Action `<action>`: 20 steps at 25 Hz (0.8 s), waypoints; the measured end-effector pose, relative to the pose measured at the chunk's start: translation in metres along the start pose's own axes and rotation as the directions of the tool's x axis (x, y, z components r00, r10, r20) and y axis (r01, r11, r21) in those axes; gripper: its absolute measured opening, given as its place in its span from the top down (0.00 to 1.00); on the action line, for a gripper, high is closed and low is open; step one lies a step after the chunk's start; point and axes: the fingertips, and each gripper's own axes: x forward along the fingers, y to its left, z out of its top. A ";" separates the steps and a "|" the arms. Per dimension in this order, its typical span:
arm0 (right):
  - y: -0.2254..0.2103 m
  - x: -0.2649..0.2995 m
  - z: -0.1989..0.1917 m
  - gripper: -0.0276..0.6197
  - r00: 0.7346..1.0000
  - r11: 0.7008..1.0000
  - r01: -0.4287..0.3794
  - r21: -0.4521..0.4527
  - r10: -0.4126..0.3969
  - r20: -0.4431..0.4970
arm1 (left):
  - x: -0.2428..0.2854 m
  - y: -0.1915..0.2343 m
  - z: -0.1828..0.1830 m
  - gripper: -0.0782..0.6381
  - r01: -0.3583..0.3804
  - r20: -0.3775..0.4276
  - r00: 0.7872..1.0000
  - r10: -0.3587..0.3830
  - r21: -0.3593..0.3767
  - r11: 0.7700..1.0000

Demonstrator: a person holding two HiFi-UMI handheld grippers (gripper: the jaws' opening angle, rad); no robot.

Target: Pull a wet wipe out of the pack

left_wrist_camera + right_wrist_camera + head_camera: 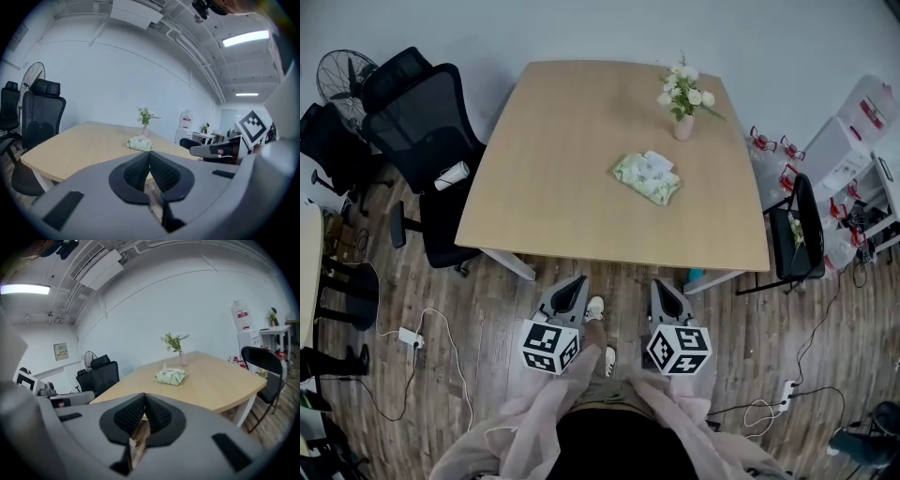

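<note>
I've got the left claw point(577, 282) and the right claw point(662, 285) held side by side over the wood floor point(506, 319), just short of the near edge of the worktop point(562, 178). Each claw has its 2 jaws pressed together with nothing between them. The wet wipe pack point(647, 178), pale green with a bit of white showing at its top, lies flat on the worktop's right half, well apart from both claws. A small vase of white flowers point(683, 120) stands near it on the far side.

No legible text, label, brand or number on anything in view.
</note>
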 end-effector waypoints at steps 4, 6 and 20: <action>-0.006 0.010 -0.002 0.94 1.000 1.000 0.007 0.009 -0.007 -0.010 | 0.011 0.005 -0.003 0.88 0.001 -0.012 1.000 0.000 0.003 1.000; -0.010 0.018 0.003 0.94 1.000 1.000 0.008 0.011 -0.008 -0.007 | 0.020 0.008 0.000 0.88 0.001 -0.012 1.000 -0.001 0.005 1.000; -0.049 0.089 0.044 0.94 0.999 0.999 0.036 0.031 -0.036 -0.002 | 0.104 0.038 0.025 0.88 0.031 -0.034 0.999 -0.031 0.004 1.000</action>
